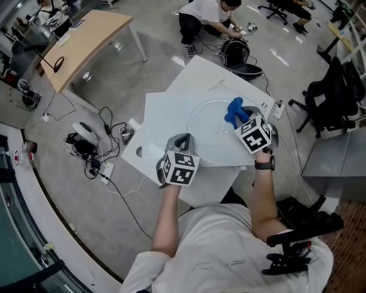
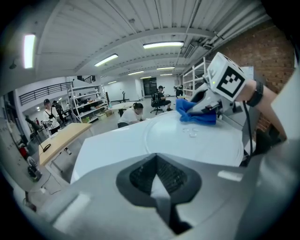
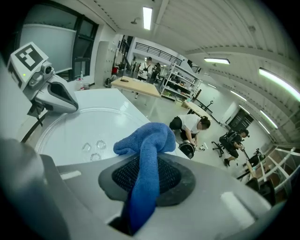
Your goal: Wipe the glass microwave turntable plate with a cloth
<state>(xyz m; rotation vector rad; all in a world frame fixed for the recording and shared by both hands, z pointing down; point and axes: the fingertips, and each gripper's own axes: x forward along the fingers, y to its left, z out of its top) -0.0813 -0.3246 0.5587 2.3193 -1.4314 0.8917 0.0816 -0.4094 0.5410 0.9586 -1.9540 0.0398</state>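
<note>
The clear glass turntable plate [image 1: 213,133] lies flat on a white table [image 1: 166,114], its three small hub bumps [image 3: 95,148] showing through the glass. My right gripper [image 1: 238,118] is shut on a blue cloth [image 1: 235,110], which bunches on the plate's far right part and hangs out between the pads [image 3: 146,174]. My left gripper [image 1: 182,141] sits at the plate's near left rim [image 2: 149,136]. It is shut, with a thin pale wedge, apparently the rim, between its pads [image 2: 140,177]. It also shows from the right gripper view as the left gripper [image 3: 52,96].
A power strip [image 1: 278,109] lies at the table's right edge. Cables and small devices [image 1: 91,150] litter the floor to the left. A wooden desk [image 1: 86,40] stands far left, a black office chair [image 1: 331,97] right. A person [image 1: 209,17] crouches beyond the table by a black bag [image 1: 239,57].
</note>
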